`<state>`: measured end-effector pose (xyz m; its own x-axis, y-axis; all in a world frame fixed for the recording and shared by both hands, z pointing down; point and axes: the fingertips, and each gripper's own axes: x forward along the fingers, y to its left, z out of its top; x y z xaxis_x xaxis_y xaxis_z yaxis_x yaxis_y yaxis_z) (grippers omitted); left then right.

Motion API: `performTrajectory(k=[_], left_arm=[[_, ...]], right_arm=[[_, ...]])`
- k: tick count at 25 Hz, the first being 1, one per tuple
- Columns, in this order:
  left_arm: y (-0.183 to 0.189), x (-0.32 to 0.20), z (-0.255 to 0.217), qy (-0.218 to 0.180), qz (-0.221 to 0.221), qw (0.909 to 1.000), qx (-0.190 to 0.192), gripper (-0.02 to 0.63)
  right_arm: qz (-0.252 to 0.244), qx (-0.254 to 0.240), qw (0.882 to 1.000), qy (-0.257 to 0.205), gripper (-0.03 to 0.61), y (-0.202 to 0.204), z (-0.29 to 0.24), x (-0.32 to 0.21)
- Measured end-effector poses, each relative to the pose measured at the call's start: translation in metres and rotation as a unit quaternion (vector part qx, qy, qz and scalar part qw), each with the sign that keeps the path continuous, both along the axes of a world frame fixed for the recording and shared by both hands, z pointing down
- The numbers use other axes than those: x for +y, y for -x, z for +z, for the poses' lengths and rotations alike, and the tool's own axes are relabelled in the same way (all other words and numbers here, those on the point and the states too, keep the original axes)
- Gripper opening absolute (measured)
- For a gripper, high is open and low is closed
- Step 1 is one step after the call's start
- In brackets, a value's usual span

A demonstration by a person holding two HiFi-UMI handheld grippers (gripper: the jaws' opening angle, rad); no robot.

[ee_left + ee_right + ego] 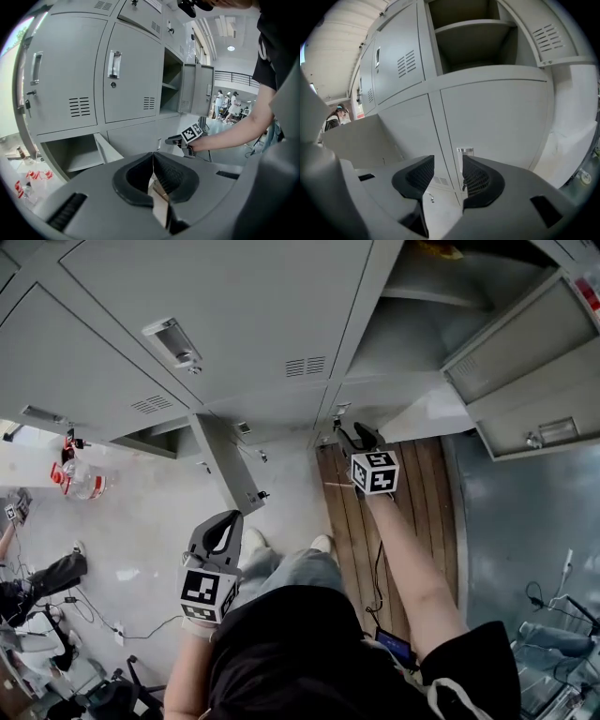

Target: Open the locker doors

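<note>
- The lockers (234,306) form a grey bank with an upper and a lower row of doors.
- In the lockers' upper row, one door (525,381) stands swung open at the right, showing a bare shelf (473,26); the upper doors left of it are shut.
- In the lockers' lower row, one small door (225,460) towards the left hangs open.
- The right gripper (361,437) is held low, close in front of the lockers' lower row, below the open upper compartment.
- Its jaws are released and stand apart with nothing clamped. Through the gap, the latch (465,151) of a shut lower door (497,122) shows just ahead.
- The left gripper (228,521) hangs farther back from the lockers, out from the open lower door.
- Its jaws are clenched together, tips meeting, and hold nothing.
- A wooden board (403,521) lies on the floor at the foot of the lockers, under the right arm.
- A water bottle (80,479) stands on the floor off the lockers' left end.
</note>
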<state>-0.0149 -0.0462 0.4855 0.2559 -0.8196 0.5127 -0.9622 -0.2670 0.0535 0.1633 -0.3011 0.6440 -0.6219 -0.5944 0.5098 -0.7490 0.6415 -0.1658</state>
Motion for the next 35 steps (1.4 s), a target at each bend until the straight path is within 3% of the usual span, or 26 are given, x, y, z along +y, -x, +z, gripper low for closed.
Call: performTrajectory(k=[14,27,35], left_arm=[[0.036,0.032,0.044,0.045,-0.072,0.9964,-0.008,0.018],[0.043,0.039,0.053,0.054,-0.087,0.9947,-0.008,0.018],[0.035,0.037,0.048,0.05,-0.074,0.9959,-0.01,0.018]], right_arm=[[-0.022,0.058,0.998,0.02,0.262,0.033,0.084,-0.05],[-0.022,0.036,0.999,0.021,0.266,0.047,0.091,-0.066],[-0.018,0.044,0.998,0.035,0.227,0.037,0.09,-0.055]])
